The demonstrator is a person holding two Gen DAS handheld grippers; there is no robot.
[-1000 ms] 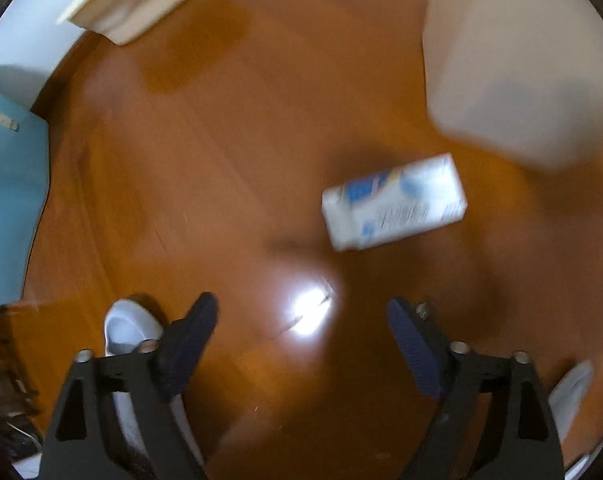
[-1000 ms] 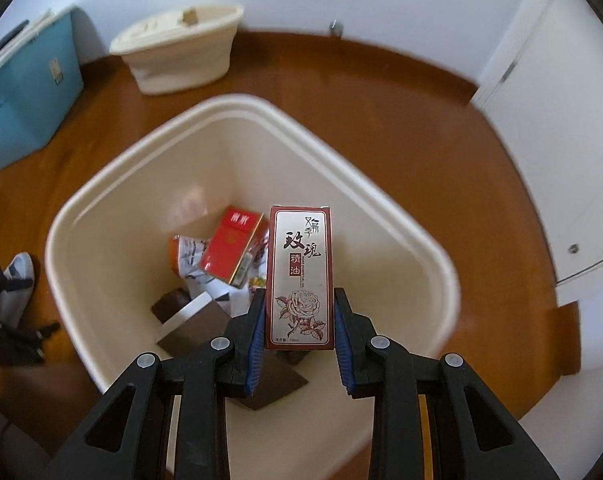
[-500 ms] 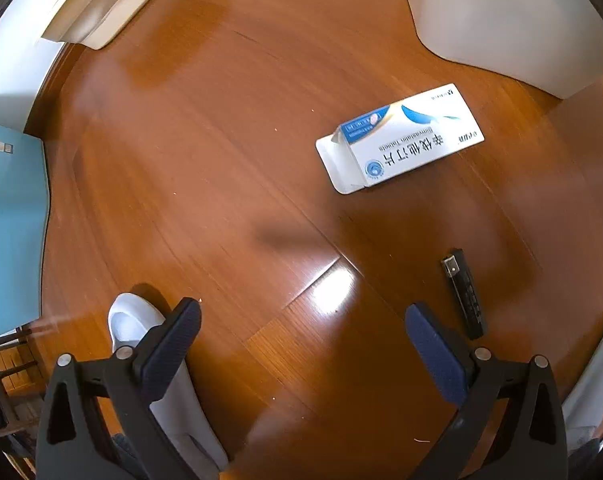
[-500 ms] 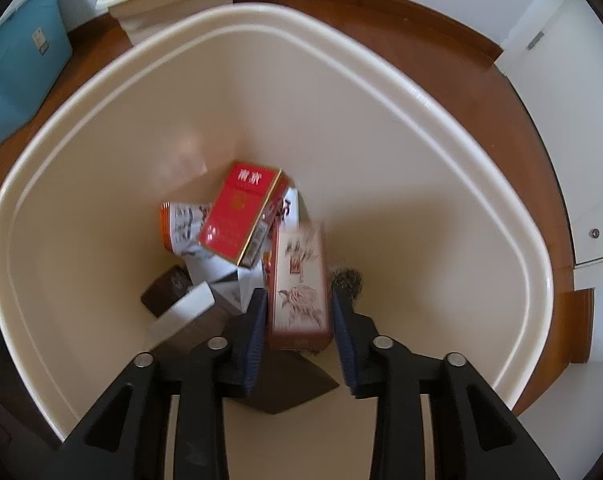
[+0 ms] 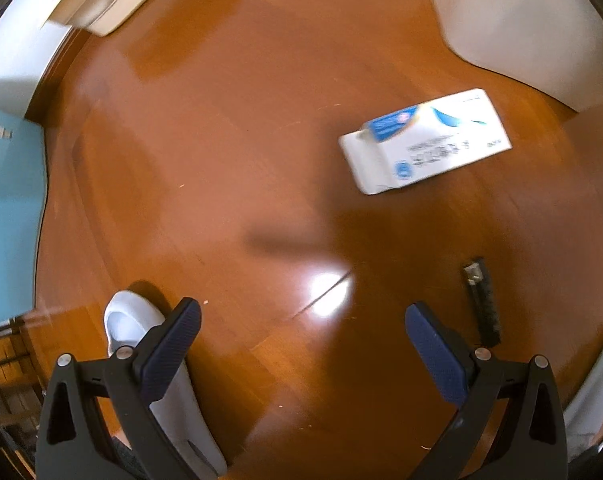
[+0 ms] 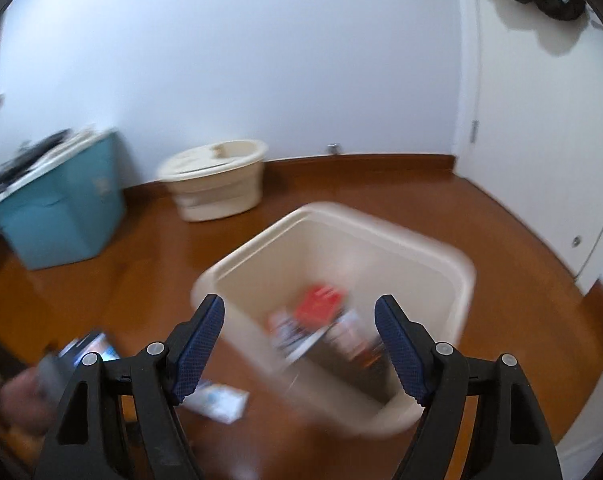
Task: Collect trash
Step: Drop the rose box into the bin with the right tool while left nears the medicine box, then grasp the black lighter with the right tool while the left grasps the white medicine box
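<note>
A white and blue carton [image 5: 425, 142] lies flat on the wooden floor, ahead and to the right of my left gripper [image 5: 303, 336], which points down at the floor, open and empty. A thin black stick-like item [image 5: 482, 300] lies just right of its right finger. In the right wrist view my right gripper [image 6: 299, 340] hangs above the cream trash bin [image 6: 461, 276], its jaws opening with nothing between them. Blurred red and white boxes [image 6: 321, 304] lie inside the bin. The white carton [image 6: 217, 396] shows on the floor left of the bin.
A teal storage box [image 6: 61, 208] and a cream lidded tub [image 6: 217, 184] stand by the white wall. A white door [image 6: 541, 120] is at right. A white slipper [image 5: 141, 344] sits under the left finger. A person's hand [image 6: 17, 400] shows at lower left.
My right gripper let go of the rose-printed box, which dropped into the bin, then pulled back and tilted up with wider jaws. My left gripper sank a little toward the floor.
</note>
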